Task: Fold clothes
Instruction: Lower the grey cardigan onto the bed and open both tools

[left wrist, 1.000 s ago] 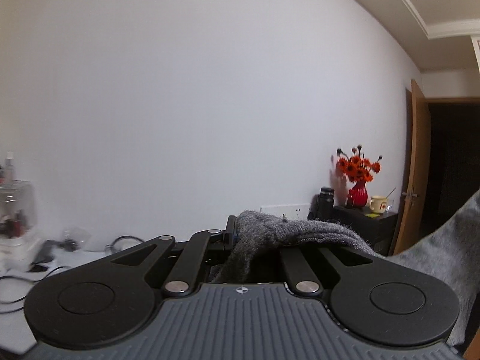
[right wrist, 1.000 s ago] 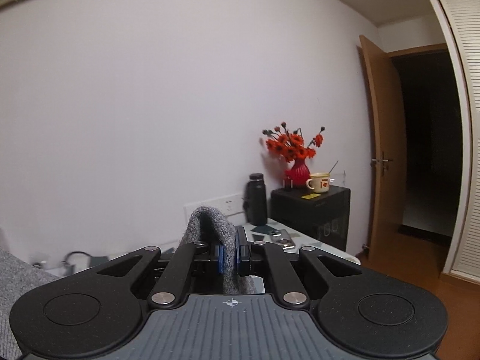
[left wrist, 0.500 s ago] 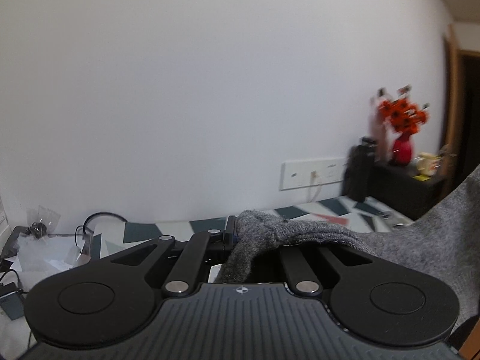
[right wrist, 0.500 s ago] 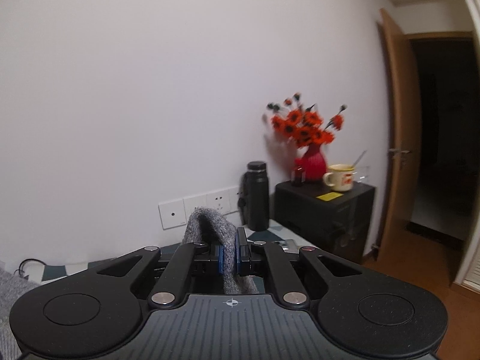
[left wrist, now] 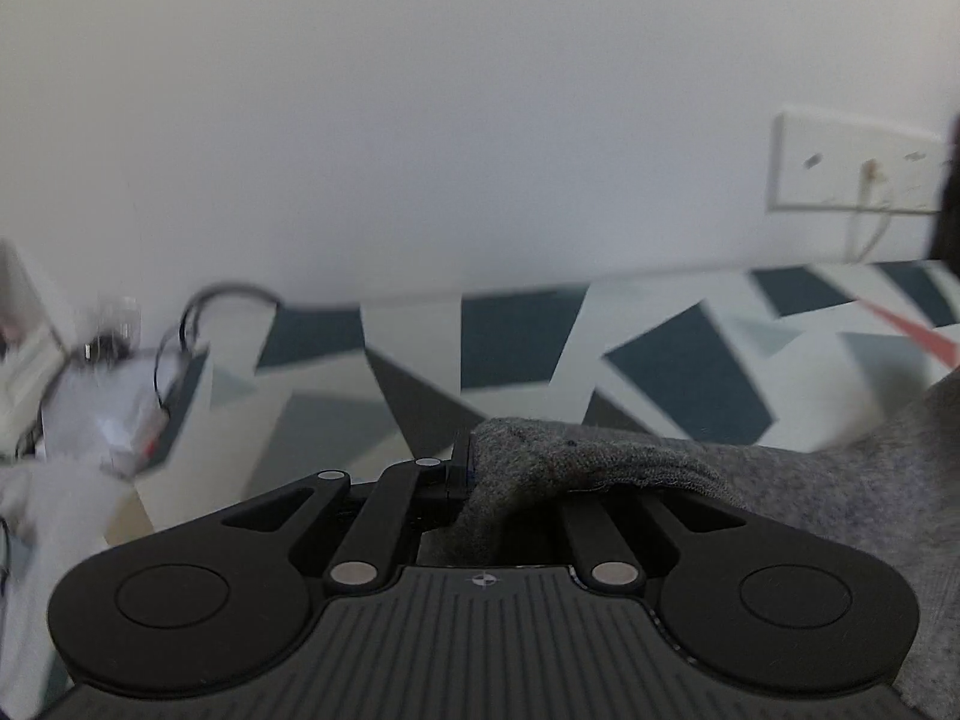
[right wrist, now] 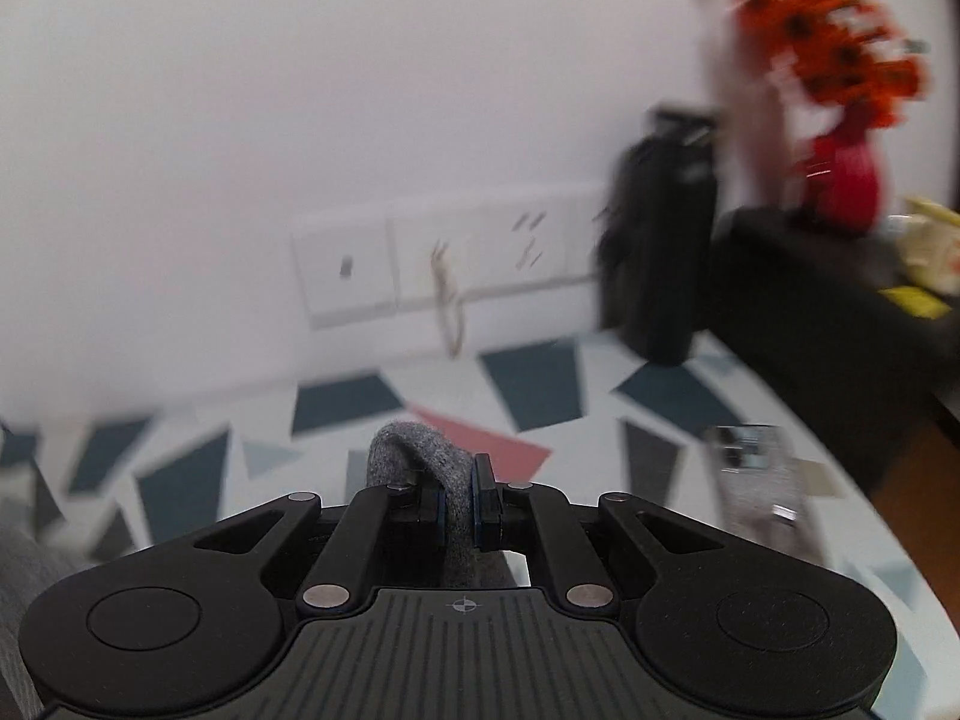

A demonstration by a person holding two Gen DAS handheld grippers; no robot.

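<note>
Both grippers have the grey knit sweater [left wrist: 600, 462] pinched: left gripper [left wrist: 465, 471] fingers clamped on one bunched edge, right gripper [right wrist: 459, 507] fingers on another, above the patterned tabletop [right wrist: 528, 384]. Soft, limp, sagging between them; edges or corners look like the sensible holds.

surface: table [left wrist: 522, 336] with a cloth of white, dark blue, grey and pink-red triangles – it runs up to the white wall
left end: black cable [left wrist: 198, 312] looped beside crumpled clear wrapping [left wrist: 114, 396], blurred
right end: black bottle [right wrist: 660, 240] standing upright near the wall
front right: small clear, shiny thing [right wrist: 756, 474] lying flat – too blurred to name
beside the table: black cabinet [right wrist: 828, 300], just past the bottle
on the cabinet: red vase of orange flowers [right wrist: 840, 180]
</note>
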